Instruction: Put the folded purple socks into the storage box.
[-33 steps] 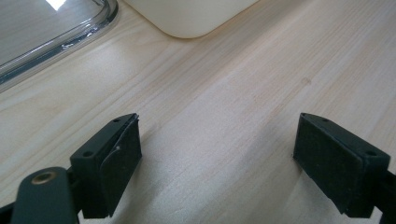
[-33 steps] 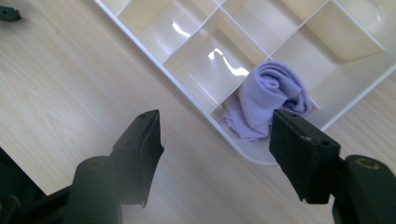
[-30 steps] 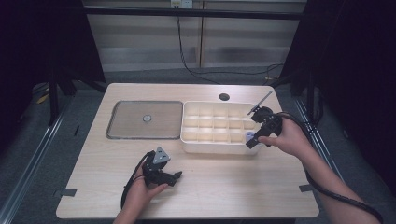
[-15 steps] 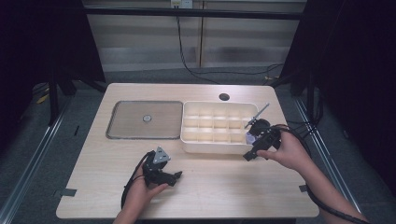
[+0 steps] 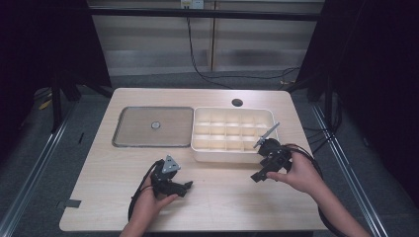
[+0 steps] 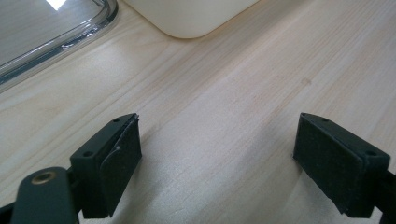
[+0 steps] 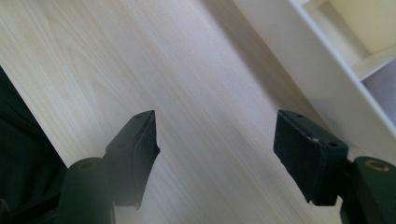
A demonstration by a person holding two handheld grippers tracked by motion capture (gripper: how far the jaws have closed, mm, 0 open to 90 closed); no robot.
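- My right tool (image 5: 259, 174) had its jaws wide and empty, just opening; the compartment box (image 5: 232, 136) sat just beside it.
- My left tool (image 5: 186, 187) gaped empty over bare tabletop (image 5: 222, 202), the box ahead.

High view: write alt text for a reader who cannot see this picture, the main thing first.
A person holds a black two-jaw tool in each hand over a pale wooden table: the left tool near the front edge, the right tool beside a white plastic tray of empty compartments. Both tools are open and hold nothing. A clear flat rectangular lid lies left of the tray.
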